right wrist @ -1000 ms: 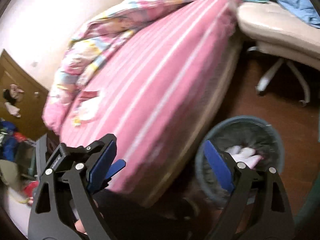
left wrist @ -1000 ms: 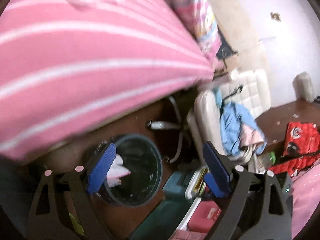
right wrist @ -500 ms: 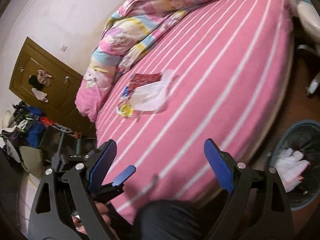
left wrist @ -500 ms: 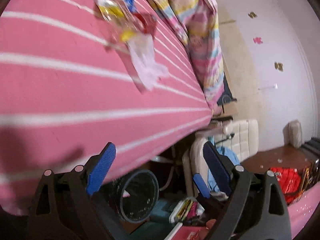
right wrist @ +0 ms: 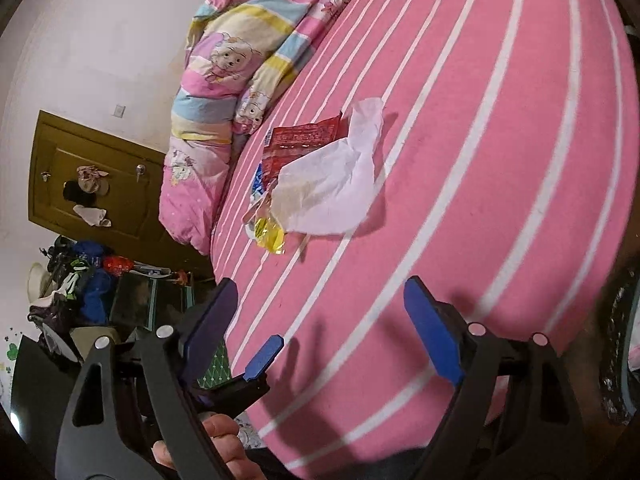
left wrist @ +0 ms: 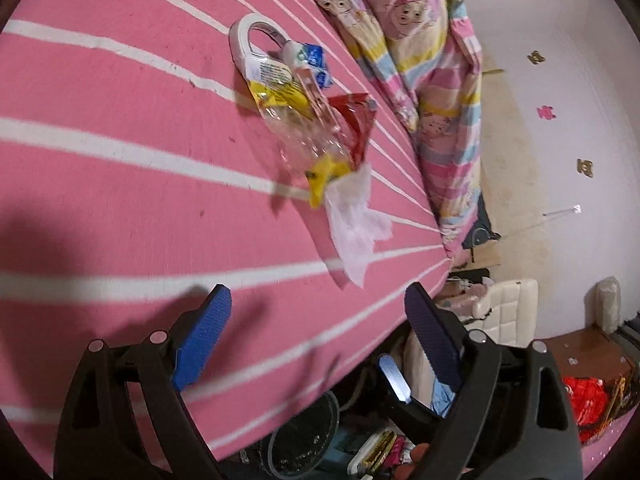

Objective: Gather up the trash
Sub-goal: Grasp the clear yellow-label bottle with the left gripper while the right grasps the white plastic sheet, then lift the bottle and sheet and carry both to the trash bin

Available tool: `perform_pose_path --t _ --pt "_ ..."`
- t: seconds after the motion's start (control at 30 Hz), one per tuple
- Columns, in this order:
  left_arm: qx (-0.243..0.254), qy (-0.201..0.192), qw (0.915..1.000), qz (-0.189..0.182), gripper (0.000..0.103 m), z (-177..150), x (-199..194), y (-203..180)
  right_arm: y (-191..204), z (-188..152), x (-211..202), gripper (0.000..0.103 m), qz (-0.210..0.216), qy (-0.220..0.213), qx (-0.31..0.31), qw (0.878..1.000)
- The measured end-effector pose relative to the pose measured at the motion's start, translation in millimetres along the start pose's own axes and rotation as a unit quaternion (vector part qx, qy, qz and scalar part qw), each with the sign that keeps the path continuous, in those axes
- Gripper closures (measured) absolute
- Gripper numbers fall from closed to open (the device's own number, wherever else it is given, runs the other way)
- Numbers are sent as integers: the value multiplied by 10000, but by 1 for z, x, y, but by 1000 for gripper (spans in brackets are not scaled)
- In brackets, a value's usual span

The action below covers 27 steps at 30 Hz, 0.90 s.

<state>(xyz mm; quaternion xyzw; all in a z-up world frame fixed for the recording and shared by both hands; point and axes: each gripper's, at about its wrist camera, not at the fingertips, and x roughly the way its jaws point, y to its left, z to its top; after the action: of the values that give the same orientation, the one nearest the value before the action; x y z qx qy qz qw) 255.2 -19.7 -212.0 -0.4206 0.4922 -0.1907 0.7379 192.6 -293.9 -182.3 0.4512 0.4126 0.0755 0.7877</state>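
Note:
A heap of trash lies on the pink striped bed (left wrist: 120, 128): a white tissue (left wrist: 356, 220), a clear and yellow plastic wrapper (left wrist: 304, 128), a red wrapper (left wrist: 356, 124) and a blue-white packet (left wrist: 312, 60). My left gripper (left wrist: 316, 300) hovers open over the bed, short of the tissue, with nothing between its pads. In the right wrist view the tissue (right wrist: 340, 184) covers the red wrapper (right wrist: 304, 140) and the yellow wrapper (right wrist: 272, 236). My right gripper (right wrist: 320, 292) stands wide with its jaws closing on nothing, short of the heap. A dark bin (left wrist: 304, 440) sits below the bed's edge.
A colourful cartoon quilt (right wrist: 236, 52) is bunched along the far side of the bed. A wooden door (right wrist: 80, 176) and piled clutter (right wrist: 80, 284) lie beyond the bed. A white padded chair (left wrist: 504, 312) and floor clutter (left wrist: 588, 400) stand past the bed's corner.
Both views have swung from the bin and floor up onto the bed. The trash heap has come into view and now lies closer to both grippers.

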Motion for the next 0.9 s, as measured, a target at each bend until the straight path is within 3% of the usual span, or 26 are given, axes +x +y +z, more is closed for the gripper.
perform_pose_path --t 0.23,0.43,0.53,0.67,0.8,0.83,0.87,0.9 --pt "-138 39 9998 123 19 37 24 6 -1 26 37 28 -83 31 94 9999" --pt "-344 38 9994 97 28 63 38 15 -10 38 64 36 -64 133 187 9997" --pt "-357 79 9993 73 33 73 49 15 -10 43 78 42 -86 177 143 9997" --pt "-527 137 9985 -84 52 82 61 20 -13 49 90 52 -104 170 253 9995" --pt "-619 219 9969 -441 69 82 69 19 -15 51 93 70 -188 124 229 9995" --pt "-574 206 9973 -406 70 81 69 17 -15 51 92 80 -233 81 219 9995" --pt "-507 177 9978 -401 77 80 68 15 -14 51 91 86 -270 61 205 9994" --pt "-479 167 9978 -430 78 79 67 13 -13 49 88 102 -360 20 171 9992"
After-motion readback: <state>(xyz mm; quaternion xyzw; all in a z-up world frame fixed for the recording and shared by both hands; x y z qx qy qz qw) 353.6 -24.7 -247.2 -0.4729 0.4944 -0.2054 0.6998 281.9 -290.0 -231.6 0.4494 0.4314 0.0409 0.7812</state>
